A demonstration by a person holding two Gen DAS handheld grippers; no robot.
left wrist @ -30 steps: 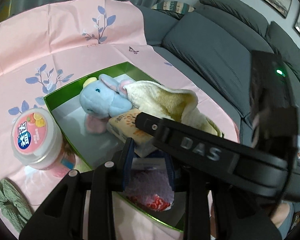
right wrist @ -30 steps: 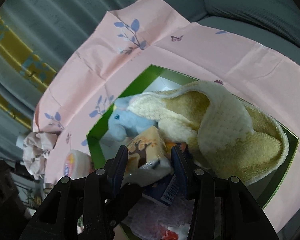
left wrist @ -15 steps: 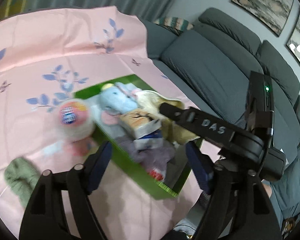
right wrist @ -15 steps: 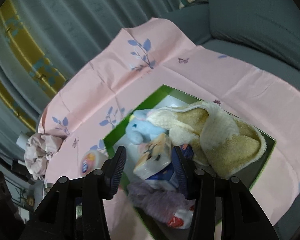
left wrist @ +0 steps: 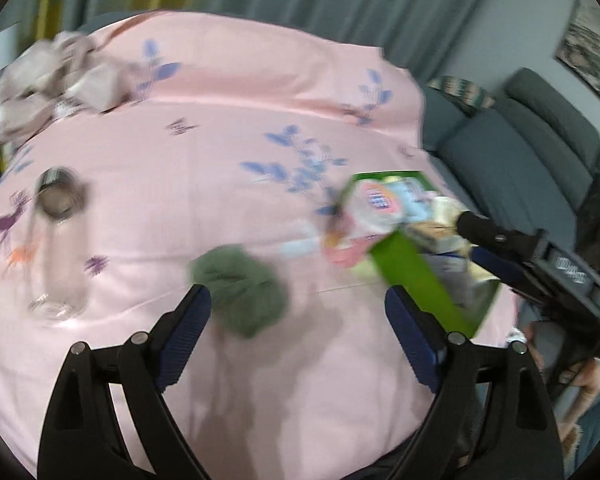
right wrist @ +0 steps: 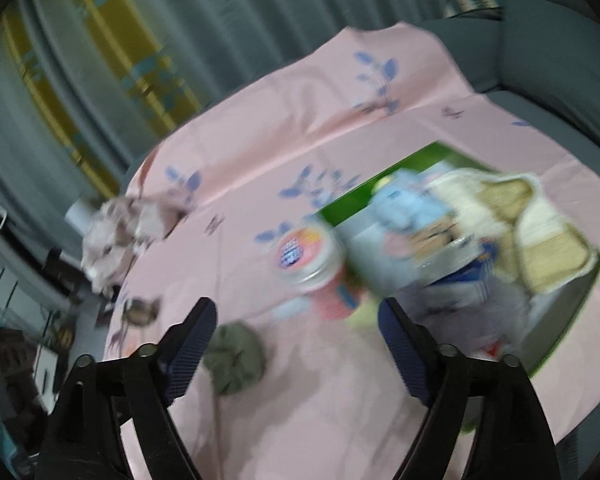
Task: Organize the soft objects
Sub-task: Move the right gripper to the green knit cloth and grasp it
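1. With both views smeared by motion, I read my left tongs (left wrist: 298,316) as standing wide apart with nothing between the pads; their jaws have just been opening, and the same goes for my right tongs (right wrist: 296,330), also empty.
2. Just ahead of both pairs lies the green cloth (left wrist: 242,294), a crumpled soft lump on the sheet, outside the box and touching neither tool.
3. To its right sits the green box (right wrist: 568,320), already holding the blue plush elephant (right wrist: 410,204), the cream towel (right wrist: 528,224) and what looks like some soft packets, though the blur keeps me from naming them.
4. A lidded tub (right wrist: 306,254) stands against the box's near-left wall, between cloth and box.
5. I judge the step in hand to be the turn from a finished drop-off toward the next pickup, with the cloth the likely target.
6. That move calls for lowering one pair over the lump, pads either side, and pinching deep enough to gather the folds without snagging the sheet.
7. Further out, a pink floral sheet (left wrist: 228,140) covers the surface; a clear glass bottle (left wrist: 56,248) lies well to the left and a bundled pale fabric (left wrist: 40,80) sits at the far corner.
8. Beyond are a grey sofa (left wrist: 512,160) and teal curtains (right wrist: 228,12).
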